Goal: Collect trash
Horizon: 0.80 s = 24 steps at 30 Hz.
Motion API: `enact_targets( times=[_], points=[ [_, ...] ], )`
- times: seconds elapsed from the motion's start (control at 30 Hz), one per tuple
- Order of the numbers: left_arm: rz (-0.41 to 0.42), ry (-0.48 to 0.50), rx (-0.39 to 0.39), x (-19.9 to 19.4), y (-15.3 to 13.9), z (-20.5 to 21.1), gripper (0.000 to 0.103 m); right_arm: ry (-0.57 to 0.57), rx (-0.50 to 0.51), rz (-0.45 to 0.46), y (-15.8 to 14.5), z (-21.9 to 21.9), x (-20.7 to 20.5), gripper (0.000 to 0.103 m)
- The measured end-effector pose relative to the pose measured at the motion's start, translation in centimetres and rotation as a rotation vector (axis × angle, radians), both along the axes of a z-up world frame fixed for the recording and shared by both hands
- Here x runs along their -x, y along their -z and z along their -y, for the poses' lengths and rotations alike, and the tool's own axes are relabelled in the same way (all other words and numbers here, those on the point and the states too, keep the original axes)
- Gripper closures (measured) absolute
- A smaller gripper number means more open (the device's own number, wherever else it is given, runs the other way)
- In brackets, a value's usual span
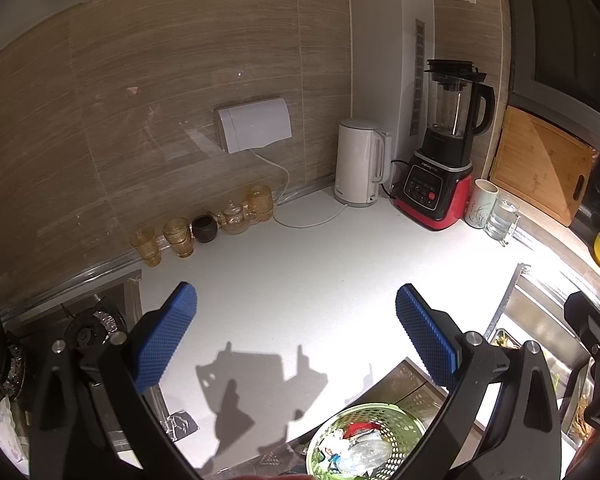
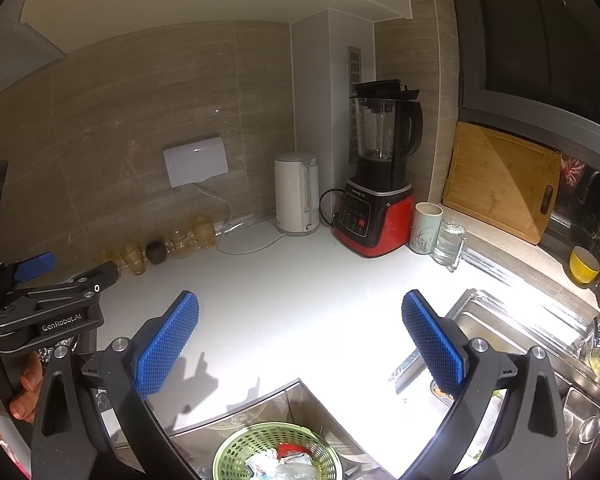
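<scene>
A green perforated basket full of crumpled wrappers, with a red scrap on top, sits below the counter's front edge in both views. My left gripper hangs open above the white counter, its blue pads wide apart and holding nothing. Over the same counter my right gripper is open and empty too. The left gripper's black body shows at the left edge of the right wrist view, held by a hand.
Along the tiled wall stand amber glasses, a dark cup, a white kettle, a red-and-black blender, a mug and a glass mug. A wooden cutting board leans at right. A steel sink lies right, a stove burner left.
</scene>
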<state>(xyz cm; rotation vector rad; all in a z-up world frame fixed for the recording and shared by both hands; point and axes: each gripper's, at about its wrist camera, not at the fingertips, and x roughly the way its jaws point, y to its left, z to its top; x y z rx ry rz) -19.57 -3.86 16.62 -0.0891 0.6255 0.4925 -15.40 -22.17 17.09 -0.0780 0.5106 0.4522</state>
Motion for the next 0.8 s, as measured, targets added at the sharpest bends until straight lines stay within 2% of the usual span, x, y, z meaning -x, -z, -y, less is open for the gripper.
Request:
enact_targets(
  times=[0.8],
  points=[
    [-0.004,0.000,0.004,-0.47,0.09,-0.04,0.008,-0.007,0.010,-0.005,0.03,0.22,-0.29,0.002]
  ],
)
